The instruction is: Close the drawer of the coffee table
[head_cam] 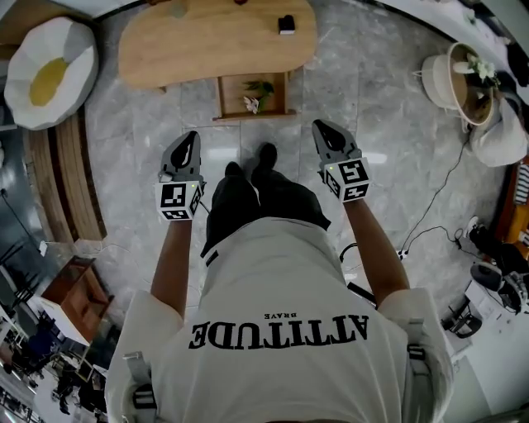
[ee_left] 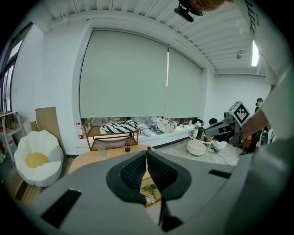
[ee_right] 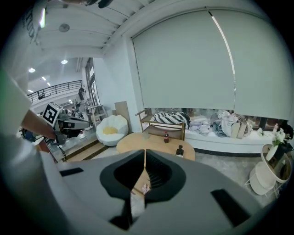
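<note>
I hold my left gripper (head_cam: 189,139) and my right gripper (head_cam: 321,129) out in front of me, one on each side of my legs (head_cam: 248,198), above the grey floor (head_cam: 372,116). The jaws of my left gripper are pressed together with nothing in them. The jaws of my right gripper are pressed together too, and they also hold nothing. The coffee table (head_cam: 198,45) is far from me, a long wooden one with round ends. Its drawer (head_cam: 221,99) is pulled out toward me on the near side of the table, well apart from both grippers. In the drawer lie some green leaves and a pale flower (head_cam: 252,103). On the right part of the table sits a small dark thing (head_cam: 286,24). My right gripper view also shows a bottle (ee_right: 166,137) with a red label on the table, but I cannot read that label. Far to the left is a white seat (head_cam: 48,70) that looks like a fried egg. Far to the right is a white basket (head_cam: 436,83) with flowers. On the back of my white shirt (head_cam: 281,273) big black letters say "ATTITUDE", and small letters beside them say "BRAVE".
</note>
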`<state>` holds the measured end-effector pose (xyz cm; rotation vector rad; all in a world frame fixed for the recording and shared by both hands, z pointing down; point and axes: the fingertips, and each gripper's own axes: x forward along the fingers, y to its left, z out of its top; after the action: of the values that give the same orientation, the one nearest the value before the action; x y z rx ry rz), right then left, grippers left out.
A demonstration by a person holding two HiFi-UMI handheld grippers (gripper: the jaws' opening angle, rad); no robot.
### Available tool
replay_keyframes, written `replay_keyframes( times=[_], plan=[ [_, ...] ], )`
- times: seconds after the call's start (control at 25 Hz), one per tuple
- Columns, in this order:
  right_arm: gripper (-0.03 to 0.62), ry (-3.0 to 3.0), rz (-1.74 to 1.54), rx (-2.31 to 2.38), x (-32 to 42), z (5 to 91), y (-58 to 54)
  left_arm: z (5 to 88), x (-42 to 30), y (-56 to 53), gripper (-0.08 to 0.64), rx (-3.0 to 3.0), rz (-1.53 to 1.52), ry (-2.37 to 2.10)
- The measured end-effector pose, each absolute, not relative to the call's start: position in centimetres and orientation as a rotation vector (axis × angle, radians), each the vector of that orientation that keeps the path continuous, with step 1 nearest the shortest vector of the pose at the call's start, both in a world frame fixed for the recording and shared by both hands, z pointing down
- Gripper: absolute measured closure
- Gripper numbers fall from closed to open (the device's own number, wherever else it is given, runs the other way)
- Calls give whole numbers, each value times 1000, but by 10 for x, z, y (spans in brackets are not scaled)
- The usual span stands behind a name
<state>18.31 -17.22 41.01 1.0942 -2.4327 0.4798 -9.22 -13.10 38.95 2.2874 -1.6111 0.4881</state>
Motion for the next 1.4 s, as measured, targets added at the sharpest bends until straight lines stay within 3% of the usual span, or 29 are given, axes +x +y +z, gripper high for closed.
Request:
replay_keyframes(
  times=[1.4],
  plan=[
    [571, -2183, 663, 976, 136, 634, -165, 627, -110, -150, 537, 2141, 548, -1374]
  ],
)
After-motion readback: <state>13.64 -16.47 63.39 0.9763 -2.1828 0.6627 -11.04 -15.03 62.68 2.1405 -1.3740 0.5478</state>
